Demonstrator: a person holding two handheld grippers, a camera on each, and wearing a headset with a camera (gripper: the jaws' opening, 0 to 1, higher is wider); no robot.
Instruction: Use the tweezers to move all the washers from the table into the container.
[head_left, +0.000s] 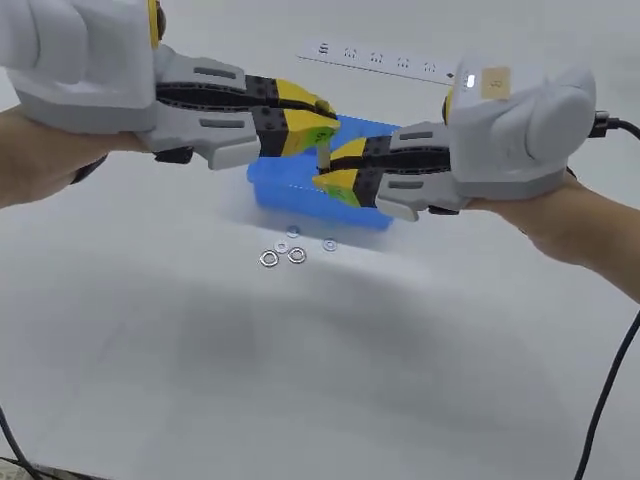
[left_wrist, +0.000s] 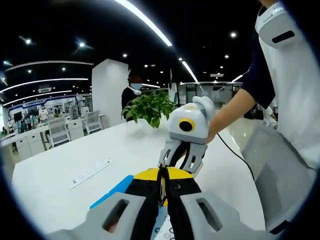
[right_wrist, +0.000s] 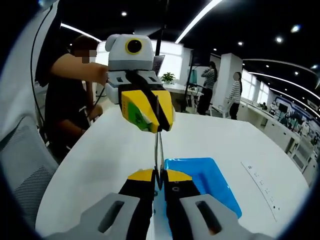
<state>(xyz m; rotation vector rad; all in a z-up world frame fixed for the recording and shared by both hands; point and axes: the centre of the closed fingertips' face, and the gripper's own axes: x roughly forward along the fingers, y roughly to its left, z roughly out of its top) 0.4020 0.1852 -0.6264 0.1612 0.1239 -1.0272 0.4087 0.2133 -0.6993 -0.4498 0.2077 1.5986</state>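
Looks barely started — small silver washers (head_left: 296, 256) loose on white tabletop (head_left: 200, 350) beside blue plastic container (head_left: 300, 196), left gripper (head_left: 328, 122) and right gripper (head_left: 326, 168) jaws both clamped on thin metal tweezers (right_wrist: 158, 150).

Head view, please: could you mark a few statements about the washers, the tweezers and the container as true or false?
1. The washers lie on the table in front of the container. True.
2. The tweezers lie flat on the table. False: the left gripper and the right gripper hold them up between them.
3. A power strip lies behind the container. True.
4. The container is red. False: it is blue.
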